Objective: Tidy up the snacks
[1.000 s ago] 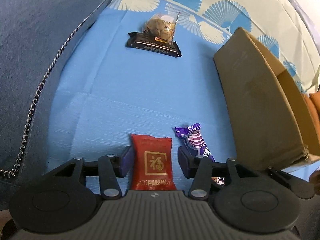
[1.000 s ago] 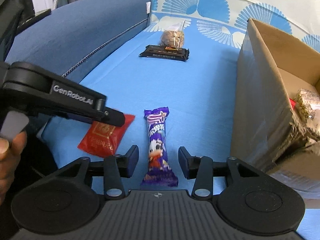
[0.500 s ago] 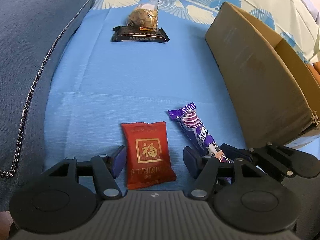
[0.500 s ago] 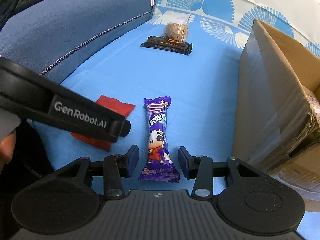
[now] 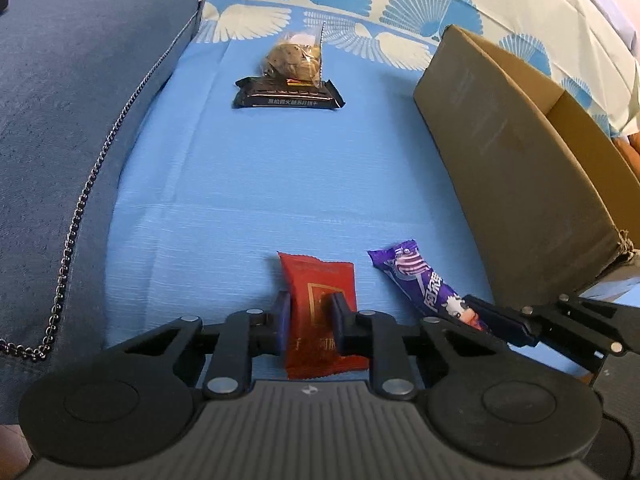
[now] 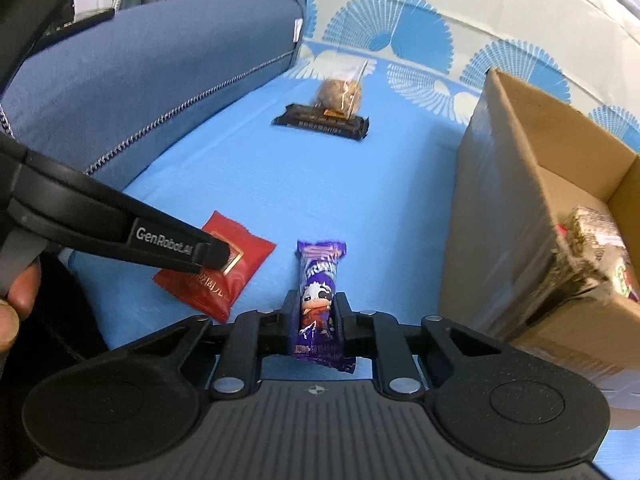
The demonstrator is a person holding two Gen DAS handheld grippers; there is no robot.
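Both pairs of jaws are pinching snacks on the blue sheet (image 5: 280,184). On the left gripper (image 5: 308,314) the jaws are closing and already press the sides of the red packet (image 5: 316,280), which lies flat near the sheet's near edge. On the right gripper (image 6: 314,312) the jaws are pressed onto the lower half of the purple candy bar (image 6: 320,276), just beside the red packet (image 6: 224,276) and lying lengthwise toward the far edge. Along the sheet's right edge stands the open cardboard box (image 6: 516,184) with wrapped snacks visible inside. Near the far edge a black snack bar (image 5: 288,96) lies crosswise, with a clear bag of a brown pastry (image 5: 296,58) touching its far side. A dark blue cushion (image 5: 80,80) runs along the left edge. A person's fingers (image 6: 16,300) show at the left of the right wrist view.
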